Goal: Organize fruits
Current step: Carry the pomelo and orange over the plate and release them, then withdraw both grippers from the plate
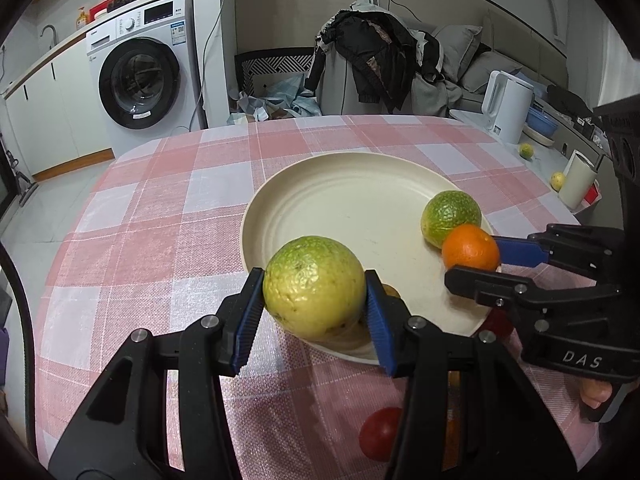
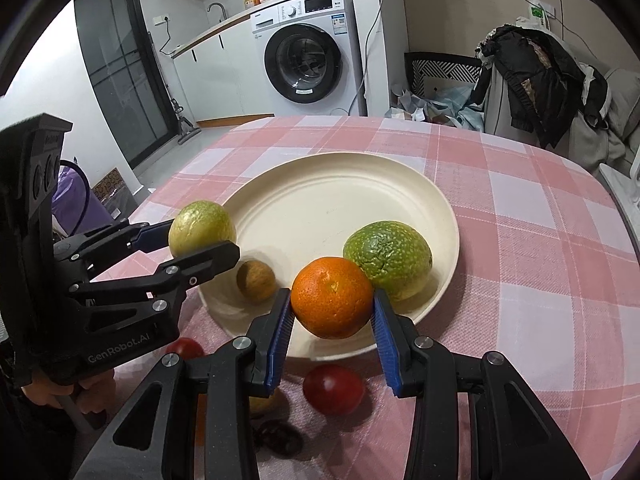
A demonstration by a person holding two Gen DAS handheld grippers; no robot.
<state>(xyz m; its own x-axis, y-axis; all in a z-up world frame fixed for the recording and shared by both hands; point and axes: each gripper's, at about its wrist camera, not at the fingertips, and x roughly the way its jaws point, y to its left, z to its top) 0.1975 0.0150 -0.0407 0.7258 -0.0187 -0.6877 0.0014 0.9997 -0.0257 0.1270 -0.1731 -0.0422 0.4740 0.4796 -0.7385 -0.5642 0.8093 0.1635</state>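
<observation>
My left gripper (image 1: 315, 304) is shut on a yellow-green citrus fruit (image 1: 315, 287), held over the near-left rim of a cream plate (image 1: 320, 200). In the right wrist view that fruit (image 2: 201, 227) hangs at the plate's left edge. An orange (image 2: 332, 297) sits between the blue pads of my right gripper (image 2: 332, 320), which is shut on it above the plate's (image 2: 340, 200) near side. A bumpy green citrus (image 2: 387, 258) lies on the plate just behind the orange. A small brown fruit (image 2: 256, 281) rests on the plate near the left gripper.
Red fruits (image 2: 333, 389) (image 2: 185, 348) and a dark wrinkled piece (image 2: 279, 436) lie on the pink checked tablecloth (image 2: 520, 240) in front of the plate. A white kettle (image 1: 507, 106) stands on a side counter at right. A washing machine (image 1: 140, 68) is behind.
</observation>
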